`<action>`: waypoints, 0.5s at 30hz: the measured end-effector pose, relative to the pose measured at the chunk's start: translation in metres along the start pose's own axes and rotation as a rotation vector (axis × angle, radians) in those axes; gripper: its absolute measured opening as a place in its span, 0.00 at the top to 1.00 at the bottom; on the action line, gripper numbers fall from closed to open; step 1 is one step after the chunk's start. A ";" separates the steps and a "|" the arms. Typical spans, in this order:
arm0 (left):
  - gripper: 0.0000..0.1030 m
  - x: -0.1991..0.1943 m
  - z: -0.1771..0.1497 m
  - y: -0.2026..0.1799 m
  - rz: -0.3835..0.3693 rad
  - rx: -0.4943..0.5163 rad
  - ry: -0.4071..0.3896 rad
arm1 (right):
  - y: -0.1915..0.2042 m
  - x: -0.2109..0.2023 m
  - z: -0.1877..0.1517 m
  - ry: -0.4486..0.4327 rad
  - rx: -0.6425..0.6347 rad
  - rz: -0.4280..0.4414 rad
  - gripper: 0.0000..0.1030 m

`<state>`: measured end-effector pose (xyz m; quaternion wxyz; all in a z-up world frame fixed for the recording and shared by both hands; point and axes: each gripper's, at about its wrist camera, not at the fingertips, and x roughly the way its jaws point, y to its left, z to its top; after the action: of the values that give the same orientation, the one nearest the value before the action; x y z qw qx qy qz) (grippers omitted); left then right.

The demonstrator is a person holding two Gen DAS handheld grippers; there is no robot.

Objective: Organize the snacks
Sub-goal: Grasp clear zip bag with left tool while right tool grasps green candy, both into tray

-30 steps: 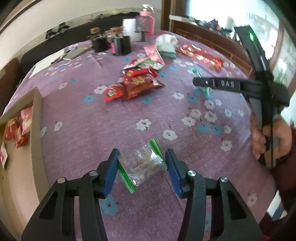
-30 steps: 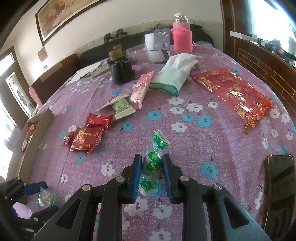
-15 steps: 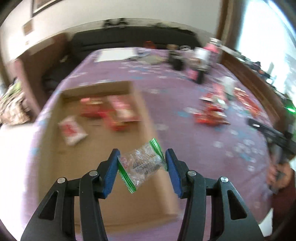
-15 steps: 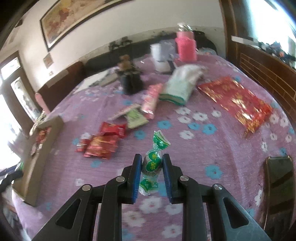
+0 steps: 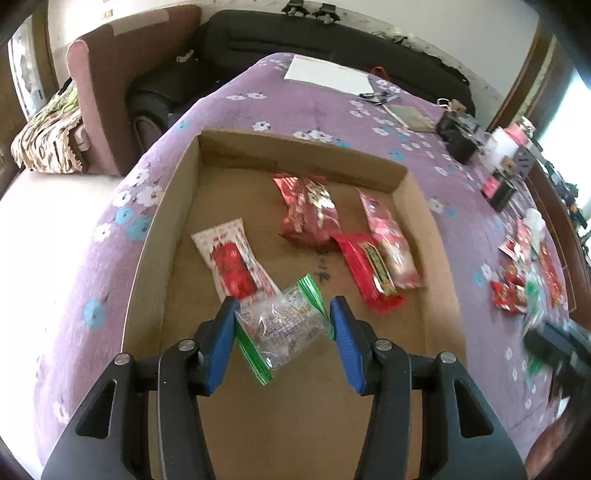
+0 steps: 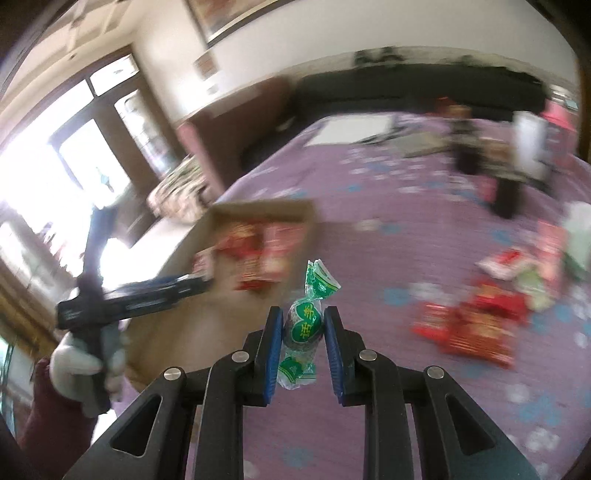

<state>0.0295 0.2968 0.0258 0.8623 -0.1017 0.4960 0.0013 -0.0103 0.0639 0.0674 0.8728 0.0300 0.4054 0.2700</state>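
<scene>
My left gripper [image 5: 282, 325] is shut on a clear snack packet with green ends [image 5: 284, 325] and holds it above the near part of a shallow cardboard box [image 5: 177, 206]. Several red snack packets [image 5: 308, 212] lie inside the box. My right gripper [image 6: 304, 326] is shut on a green-wrapped candy [image 6: 304, 325] and holds it above the purple flowered tablecloth [image 6: 388, 192], to the right of the box [image 6: 258, 210]. The left gripper also shows in the right wrist view [image 6: 129, 299], over the box.
Loose red snack packets [image 6: 476, 321] lie on the cloth at the right. Black containers [image 5: 460, 142], a white sheet [image 5: 328, 75] and a notebook stand at the table's far side. A pink armchair [image 5: 110, 74] and a black sofa [image 5: 332, 33] lie beyond the table.
Both grippers have swung left with their snacks. The left one has moved from over the cloth to over the box. The right one now faces the box.
</scene>
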 end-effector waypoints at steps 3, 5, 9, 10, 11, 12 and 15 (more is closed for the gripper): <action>0.52 0.009 0.008 0.006 0.010 -0.031 0.012 | 0.023 0.028 0.004 0.045 -0.021 0.036 0.78; 0.51 0.011 0.011 0.011 0.013 -0.050 0.016 | 0.035 0.047 0.006 0.075 -0.032 0.043 0.78; 0.48 0.012 0.015 0.020 -0.011 -0.092 0.013 | 0.048 0.076 0.006 0.123 -0.048 0.041 0.78; 0.45 0.011 0.015 0.020 -0.030 -0.093 0.011 | 0.050 0.082 0.005 0.132 -0.053 0.043 0.78; 0.45 0.011 0.015 0.020 -0.042 -0.095 0.014 | 0.051 0.085 0.004 0.138 -0.057 0.042 0.78; 0.44 0.010 0.014 0.020 -0.053 -0.102 0.021 | 0.054 0.089 0.003 0.142 -0.064 0.039 0.78; 0.44 0.010 0.013 0.023 -0.079 -0.132 0.037 | 0.059 0.094 0.004 0.140 -0.071 0.034 0.74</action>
<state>0.0428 0.3204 0.0198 0.8438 -0.1780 0.5062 -0.0019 0.0157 0.1620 0.0211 0.8380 -0.0130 0.4552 0.3006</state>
